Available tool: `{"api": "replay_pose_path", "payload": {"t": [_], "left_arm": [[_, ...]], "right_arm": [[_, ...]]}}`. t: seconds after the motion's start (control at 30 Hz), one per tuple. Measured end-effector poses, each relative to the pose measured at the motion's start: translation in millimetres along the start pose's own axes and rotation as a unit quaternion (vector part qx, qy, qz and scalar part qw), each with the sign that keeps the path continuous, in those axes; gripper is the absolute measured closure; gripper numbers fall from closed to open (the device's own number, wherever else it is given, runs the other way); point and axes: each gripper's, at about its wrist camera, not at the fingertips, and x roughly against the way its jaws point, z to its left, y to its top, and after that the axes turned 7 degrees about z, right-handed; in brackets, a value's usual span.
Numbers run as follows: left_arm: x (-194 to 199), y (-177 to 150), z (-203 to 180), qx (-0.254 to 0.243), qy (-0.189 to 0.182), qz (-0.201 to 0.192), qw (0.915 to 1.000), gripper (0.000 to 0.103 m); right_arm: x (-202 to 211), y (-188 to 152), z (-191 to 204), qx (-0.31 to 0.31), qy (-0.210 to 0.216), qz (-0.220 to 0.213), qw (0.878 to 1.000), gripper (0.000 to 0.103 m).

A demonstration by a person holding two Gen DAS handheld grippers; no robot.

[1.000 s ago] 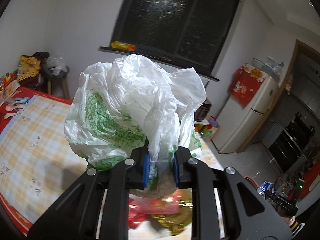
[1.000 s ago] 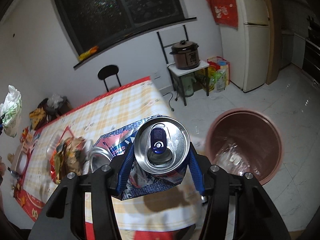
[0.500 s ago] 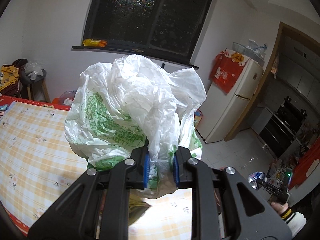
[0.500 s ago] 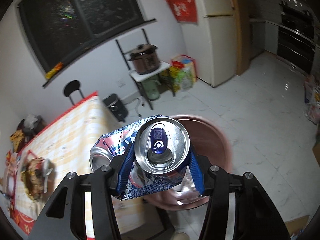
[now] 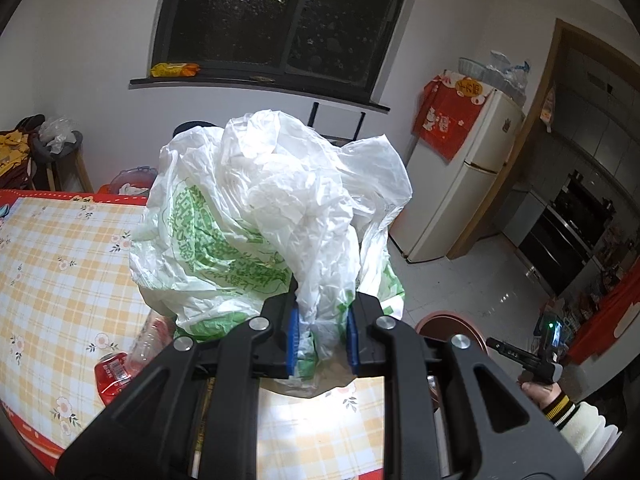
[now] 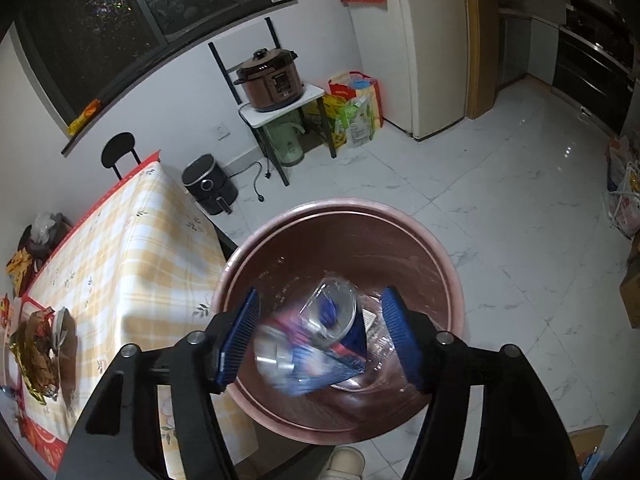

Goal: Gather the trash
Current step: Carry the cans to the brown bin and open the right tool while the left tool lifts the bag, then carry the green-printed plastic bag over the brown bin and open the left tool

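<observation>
Crushed can (image 6: 316,340) is dropped from the spread right gripper (image 6: 320,336) over the bin (image 6: 440,264); the bag (image 5: 260,216), clamped by the left gripper (image 5: 319,340), should be carried above it next.

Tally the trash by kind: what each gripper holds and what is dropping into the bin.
Plastic bags: 1, the bag clamped in the left gripper.
Crushed cans: 1, the can falling from the open right gripper into the bin.
Total: 2.

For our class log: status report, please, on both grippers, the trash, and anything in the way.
Left gripper shut on plastic bag. Right gripper open; crushed can blurred above bin. Nothing blocking bin.
</observation>
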Motion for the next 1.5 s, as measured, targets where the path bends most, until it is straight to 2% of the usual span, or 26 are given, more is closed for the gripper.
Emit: {"api": "replay_pose_path", "payload": {"t": [0.1,0.27,0.37,0.53,0.7,0.9,1.0,1.13,1.37,1.47,1.5], "left_arm": [[-3,0,-12,-0.013,-0.011,0.004,0.9998,0.082],[-15,0,-43,-0.041,-0.045,0.015,0.9980,0.082],[-28,-2,-67,-0.061,-0.070,0.025,0.9953,0.082],[-54,-9,-111,-0.096,-0.116,0.048,0.9875,0.081],[-86,-21,-156,-0.127,-0.162,0.078,0.9755,0.081],[-132,-41,-217,-0.159,-0.216,0.130,0.9546,0.081],[-157,-49,-237,-0.160,-0.238,0.162,0.9442,0.081],[-191,-63,-261,-0.171,-0.249,0.198,0.9326,0.080],[-256,-91,-292,-0.193,-0.246,0.256,0.9148,0.078],[-278,-99,-302,-0.195,-0.249,0.275,0.9080,0.067],[-284,-102,-305,-0.198,-0.250,0.280,0.9058,0.059]], "right_arm": [[15,3,-1,-0.006,0.010,-0.020,1.000,0.035],[59,7,1,0.001,0.010,-0.064,0.998,0.012],[92,8,-2,0.006,0.013,-0.089,0.996,0.005],[133,2,-12,0.013,-0.011,-0.116,0.993,0.005],[173,-13,-39,-0.007,-0.035,-0.140,0.989,0.005],[208,-28,-76,-0.043,-0.064,-0.164,0.983,0.005],[221,-37,-92,-0.056,-0.080,-0.170,0.981,0.005],[231,-50,-109,-0.071,-0.096,-0.169,0.978,0.005],[234,-69,-132,-0.092,-0.120,-0.157,0.976,0.005],[235,-72,-135,-0.098,-0.124,-0.156,0.975,0.005],[236,-74,-137,-0.100,-0.125,-0.156,0.975,0.005]]}}
